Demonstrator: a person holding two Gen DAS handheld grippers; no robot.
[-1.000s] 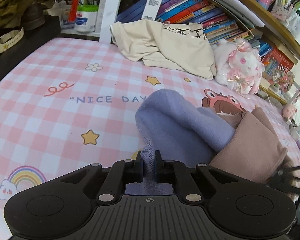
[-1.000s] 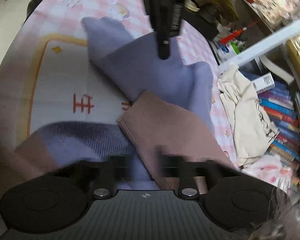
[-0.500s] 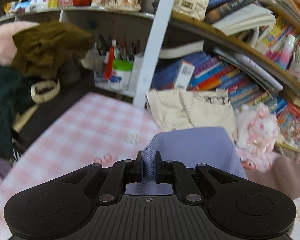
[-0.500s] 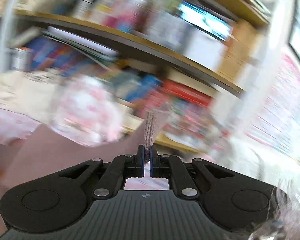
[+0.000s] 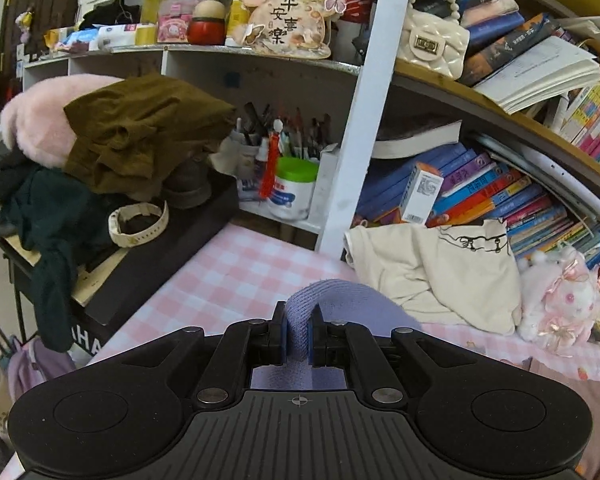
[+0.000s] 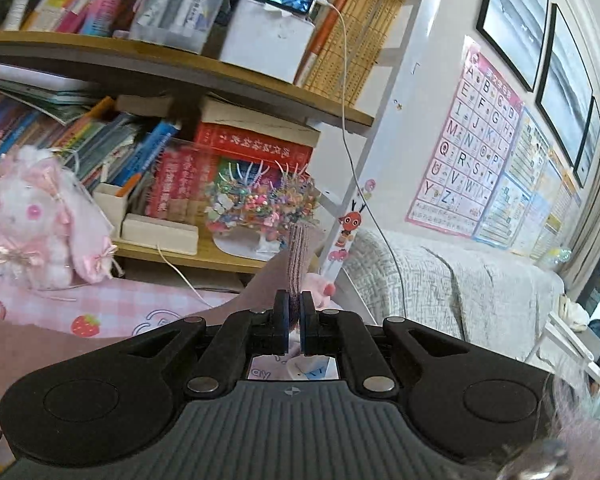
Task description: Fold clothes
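A knit garment in lavender and dusty pink is held up off the pink checked bed cover (image 5: 236, 276). My left gripper (image 5: 298, 330) is shut on a fold of its lavender part (image 5: 340, 300), which arches out past the fingers. In the right wrist view my right gripper (image 6: 295, 312) is shut on the ribbed dusty-pink edge (image 6: 298, 256), which stands upright between the pads; more pink fabric (image 6: 28, 352) hangs to the lower left. The rest of the garment is hidden below both grippers.
A cream garment (image 5: 432, 272) lies crumpled at the back of the bed beside a pink plush rabbit (image 5: 560, 300). Crowded bookshelves (image 5: 500, 184) rise behind. A dark side table with piled clothes (image 5: 132, 136) stands left. A sofa with a grey cover (image 6: 452, 280) sits right.
Both grippers have lifted the garment off the bed and now point toward the shelves. The right gripper swung and rolled from looking down at the spread garment to facing the shelf and sofa.
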